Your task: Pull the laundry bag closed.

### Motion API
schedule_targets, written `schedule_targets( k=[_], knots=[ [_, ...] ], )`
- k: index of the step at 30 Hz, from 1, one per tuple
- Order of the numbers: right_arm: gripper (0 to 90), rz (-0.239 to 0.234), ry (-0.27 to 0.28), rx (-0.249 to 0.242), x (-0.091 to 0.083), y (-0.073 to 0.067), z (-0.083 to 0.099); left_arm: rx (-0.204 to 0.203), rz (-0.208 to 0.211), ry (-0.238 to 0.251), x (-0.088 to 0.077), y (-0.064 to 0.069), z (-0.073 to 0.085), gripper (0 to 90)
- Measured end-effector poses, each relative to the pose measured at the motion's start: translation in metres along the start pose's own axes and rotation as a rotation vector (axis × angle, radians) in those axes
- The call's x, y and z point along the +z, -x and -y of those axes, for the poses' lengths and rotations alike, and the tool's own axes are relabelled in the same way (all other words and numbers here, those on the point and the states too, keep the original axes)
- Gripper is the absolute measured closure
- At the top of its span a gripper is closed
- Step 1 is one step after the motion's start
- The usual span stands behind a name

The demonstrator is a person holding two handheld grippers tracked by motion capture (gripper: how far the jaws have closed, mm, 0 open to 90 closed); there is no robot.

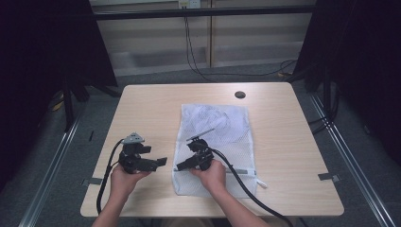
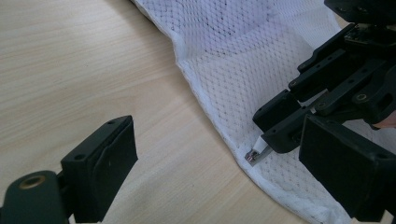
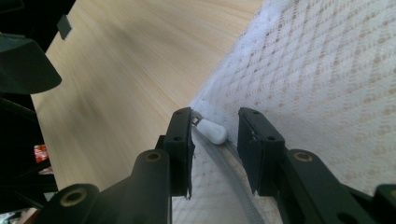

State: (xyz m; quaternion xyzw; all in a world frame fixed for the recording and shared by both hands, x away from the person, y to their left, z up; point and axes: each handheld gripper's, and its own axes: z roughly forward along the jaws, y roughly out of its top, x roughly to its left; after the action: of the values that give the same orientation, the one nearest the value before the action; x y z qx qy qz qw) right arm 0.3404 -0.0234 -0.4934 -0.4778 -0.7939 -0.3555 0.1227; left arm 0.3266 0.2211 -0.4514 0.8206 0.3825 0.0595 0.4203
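A white mesh bag [image 1: 222,127] lies flat on the wooden table [image 1: 146,109], its zipper running along the near left edge. My right gripper [image 1: 182,166] rests low on that edge, pointing left. In the right gripper view its jaws [image 3: 212,140] straddle the white zipper pull [image 3: 212,130]. The pull lies against one jaw with a gap to the other, so the gripper is open. The left gripper view shows the right gripper [image 2: 271,137] over the same pull [image 2: 257,151]. My left gripper [image 1: 156,156] is open on bare wood left of the bag, holding nothing.
A dark round hole [image 1: 239,94] sits near the table's far edge. Black cables trail from both grippers toward the near edge. Dark curtains and stands flank the table. A white tag [image 1: 261,183] sticks out at the bag's near right corner.
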Motion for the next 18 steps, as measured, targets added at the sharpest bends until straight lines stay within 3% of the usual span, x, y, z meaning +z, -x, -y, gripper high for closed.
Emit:
schedule_targets(
  k=[9, 18],
  knots=[
    [69.4, -0.043, 0.014, 0.022, -0.0010, -0.0024, -0.0021, 0.000, -0.010, -0.004, -0.0004, -0.0003, 0.0004, 11.1],
    [69.5, -0.039, -0.001, 0.022, -0.0003, -0.0058, -0.0007, -0.002, -0.010, -0.003, -0.0018, -0.0004, 0.0010, 11.2]
  ],
)
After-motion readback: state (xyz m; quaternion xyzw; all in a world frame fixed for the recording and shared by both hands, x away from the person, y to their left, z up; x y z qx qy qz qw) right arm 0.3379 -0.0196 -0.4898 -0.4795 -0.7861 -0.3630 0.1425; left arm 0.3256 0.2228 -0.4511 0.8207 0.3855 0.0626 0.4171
